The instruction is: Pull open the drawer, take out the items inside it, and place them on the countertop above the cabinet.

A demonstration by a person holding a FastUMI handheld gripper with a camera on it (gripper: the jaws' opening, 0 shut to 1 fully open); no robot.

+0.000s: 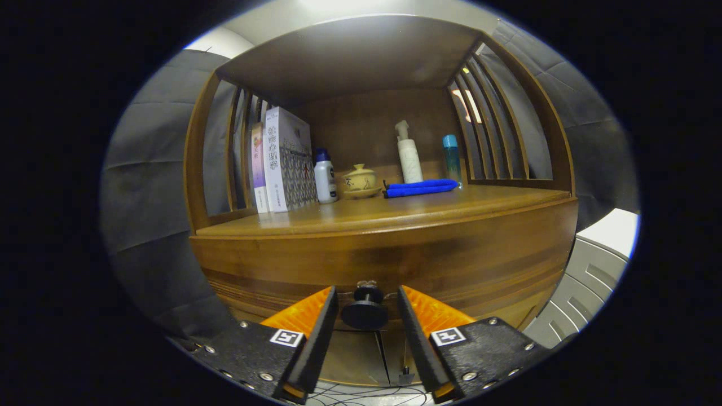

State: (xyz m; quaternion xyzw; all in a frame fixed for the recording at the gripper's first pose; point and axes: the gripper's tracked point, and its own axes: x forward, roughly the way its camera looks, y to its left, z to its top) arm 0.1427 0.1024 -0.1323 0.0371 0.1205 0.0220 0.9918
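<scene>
A wooden cabinet stands straight ahead, its drawer front (383,265) shut under the countertop (389,211). A round dark knob (365,310) sticks out of the drawer front. My gripper (368,296) is open, with one finger on each side of the knob and a small gap left on both sides. The drawer's inside is hidden. On the countertop lies a folded blue cloth (420,188), toward the back right.
At the back of the countertop stand books (285,160), a small white bottle (325,176), a lidded ceramic pot (360,180), a tall pump bottle (409,153) and a blue bottle (452,155). Slatted wooden sides and a shelf roof enclose it. A white-grey appliance (592,265) stands to the right.
</scene>
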